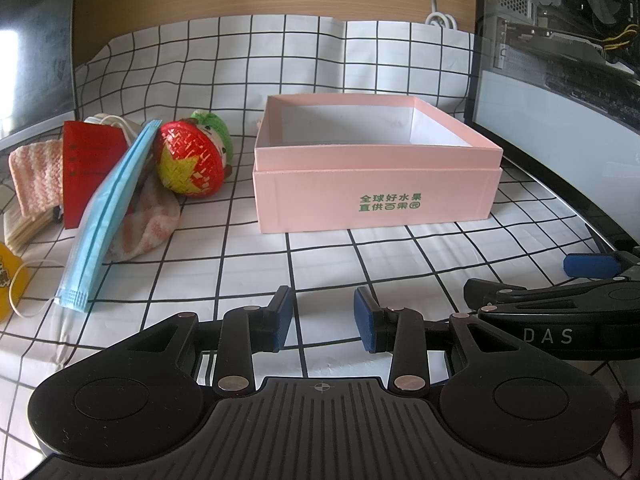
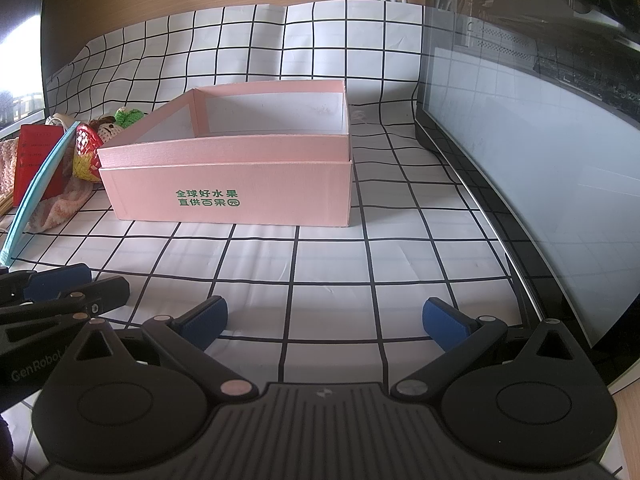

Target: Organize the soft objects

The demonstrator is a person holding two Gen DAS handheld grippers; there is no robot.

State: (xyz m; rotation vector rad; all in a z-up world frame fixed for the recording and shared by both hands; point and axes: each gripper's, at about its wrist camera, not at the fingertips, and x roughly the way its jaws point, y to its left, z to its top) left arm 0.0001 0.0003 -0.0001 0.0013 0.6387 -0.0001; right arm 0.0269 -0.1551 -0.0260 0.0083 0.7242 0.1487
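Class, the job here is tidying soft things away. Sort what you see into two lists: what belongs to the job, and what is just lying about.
Belongs to the job:
pink box, empty
blue face mask
striped cloth
woven strawberry
crocheted green toy

Just lying about:
red card
white cable
glass panel

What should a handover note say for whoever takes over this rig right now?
Left gripper: open, empty, low over the grid cloth.
Right gripper: open wider, empty, beside the left one.
Pink box: mid-cloth, lid off, nothing visible inside.
Soft things are piled left of the box: blue mask leaning on a red card, striped towel under it, woven ball, knitted toy behind it, another striped cloth at far left.
Done: nothing boxed yet.
Left: move each soft thing into the box, probably the mask first, since it lies nearest.
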